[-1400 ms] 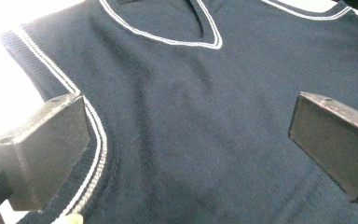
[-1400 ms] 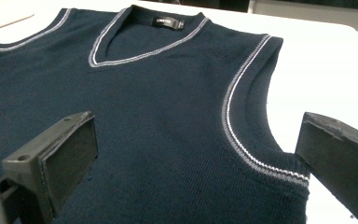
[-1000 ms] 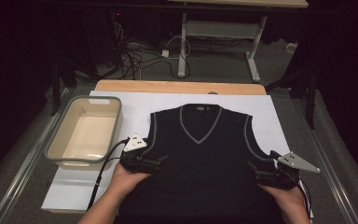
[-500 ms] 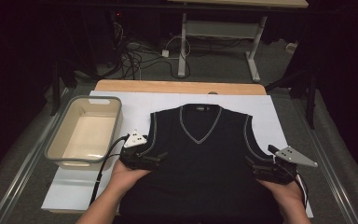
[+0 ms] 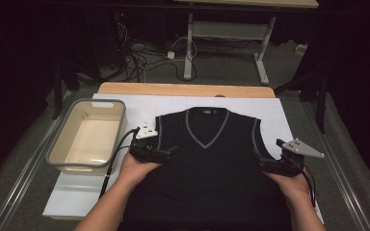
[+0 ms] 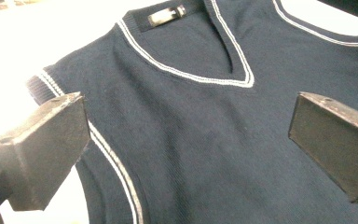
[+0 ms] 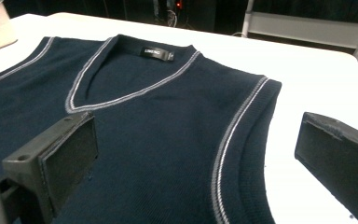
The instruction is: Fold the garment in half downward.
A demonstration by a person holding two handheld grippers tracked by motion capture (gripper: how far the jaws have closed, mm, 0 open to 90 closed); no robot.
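- Two grippers flank a navy vest [image 5: 207,159] lying flat at the white table's [image 5: 270,108] centre.
- Beige bin [image 5: 87,136]: nine o'clock.
- Left gripper [image 5: 169,151]: jaws apart, over the vest's left armhole.
- Right gripper [image 5: 260,162]: jaws apart, three o'clock armhole.

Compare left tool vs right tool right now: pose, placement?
Left tool is at the sweater vest's left armhole, its jaws straddling the trim over dark knit. Right tool is at the right armhole, one jaw over knit, the other over the white table cover. Both are open, gripping nothing.
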